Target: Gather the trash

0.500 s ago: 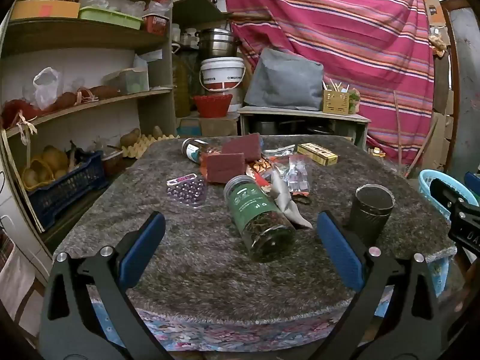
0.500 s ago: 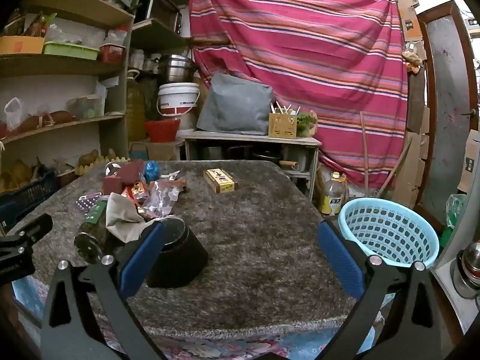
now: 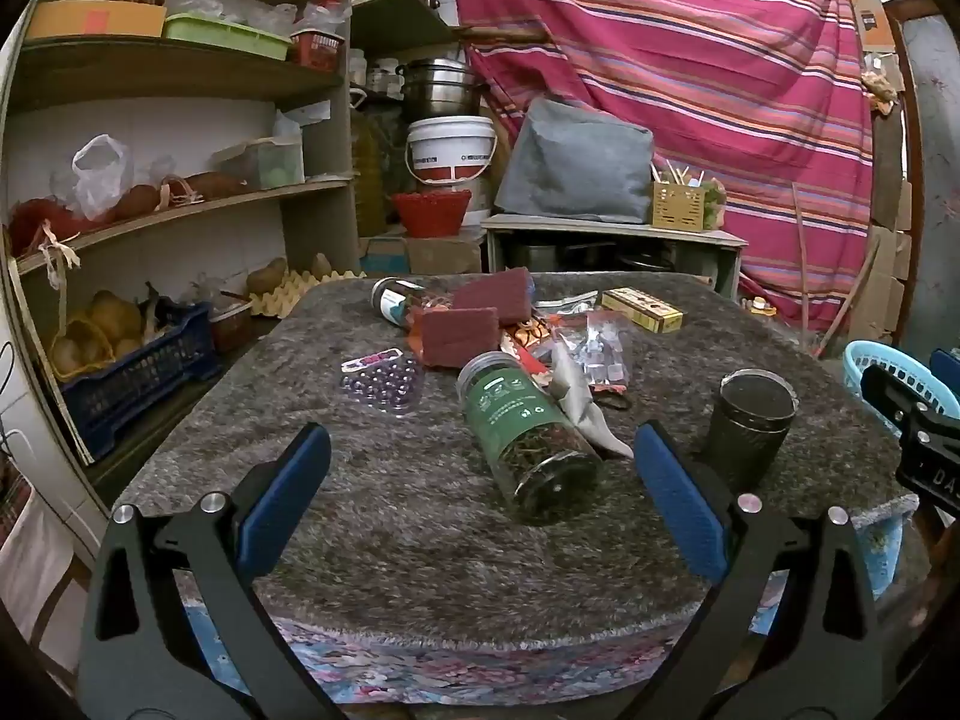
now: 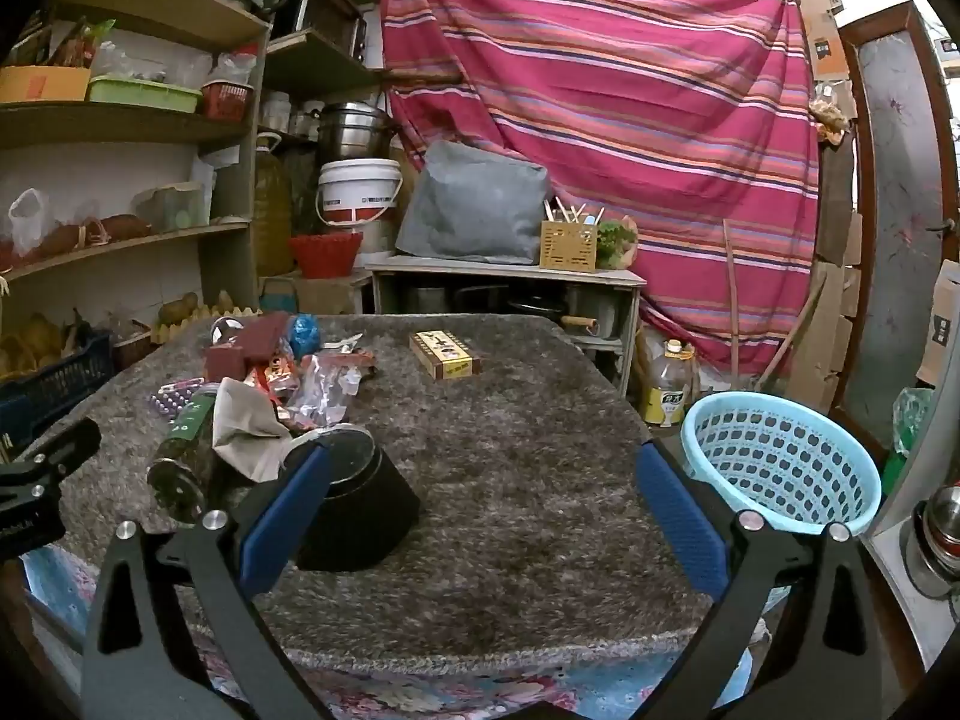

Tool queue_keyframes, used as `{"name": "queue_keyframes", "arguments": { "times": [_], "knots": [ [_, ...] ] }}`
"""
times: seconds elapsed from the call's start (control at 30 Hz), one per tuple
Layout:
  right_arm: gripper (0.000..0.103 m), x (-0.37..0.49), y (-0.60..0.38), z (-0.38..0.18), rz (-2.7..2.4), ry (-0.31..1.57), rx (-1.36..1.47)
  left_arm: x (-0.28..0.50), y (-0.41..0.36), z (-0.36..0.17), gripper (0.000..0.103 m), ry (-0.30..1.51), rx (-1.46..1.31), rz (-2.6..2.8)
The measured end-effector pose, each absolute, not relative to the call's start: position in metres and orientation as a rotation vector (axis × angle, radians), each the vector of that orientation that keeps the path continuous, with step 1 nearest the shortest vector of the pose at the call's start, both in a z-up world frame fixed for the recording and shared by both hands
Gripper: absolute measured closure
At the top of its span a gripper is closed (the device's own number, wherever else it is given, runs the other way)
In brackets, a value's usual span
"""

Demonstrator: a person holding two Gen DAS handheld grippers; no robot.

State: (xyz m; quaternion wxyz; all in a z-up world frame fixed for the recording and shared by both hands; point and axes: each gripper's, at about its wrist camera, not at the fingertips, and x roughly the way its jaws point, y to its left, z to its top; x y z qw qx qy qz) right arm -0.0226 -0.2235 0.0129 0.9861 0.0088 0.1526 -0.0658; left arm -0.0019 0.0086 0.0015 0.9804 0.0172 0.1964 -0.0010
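A heap of litter lies on the grey carpeted table (image 3: 420, 528): a green-labelled jar (image 3: 528, 438) on its side, a crumpled grey wrapper (image 3: 576, 402), clear plastic bags (image 3: 600, 348), two maroon blocks (image 3: 459, 336), a purple blister pack (image 3: 381, 381) and a yellow box (image 3: 642, 310). A black cup (image 3: 750, 420) stands upright at the right. My left gripper (image 3: 480, 504) hovers open over the near table edge, the jar just beyond its fingers. My right gripper (image 4: 480, 510) is open too, its left pad in front of the black cup (image 4: 354, 504). A light blue basket (image 4: 780, 462) stands right of the table.
Shelves (image 3: 168, 222) with crates, bags and produce run along the left. Behind the table stand a low cabinet (image 4: 504, 288), a white bucket (image 3: 450, 150) and a striped pink curtain (image 4: 600, 90). An oil bottle (image 4: 669, 387) sits on the floor by the basket.
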Motion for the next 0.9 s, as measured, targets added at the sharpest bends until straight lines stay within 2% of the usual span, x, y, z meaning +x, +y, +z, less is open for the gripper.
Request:
{"name": "queue_keyframes", "arguments": {
  "times": [0.9],
  "knots": [
    [0.004,-0.013,-0.223,0.001,-0.105,0.331,0.026,0.000,0.007,0.001,0.005,0.384,0.049,0.023]
  ]
}}
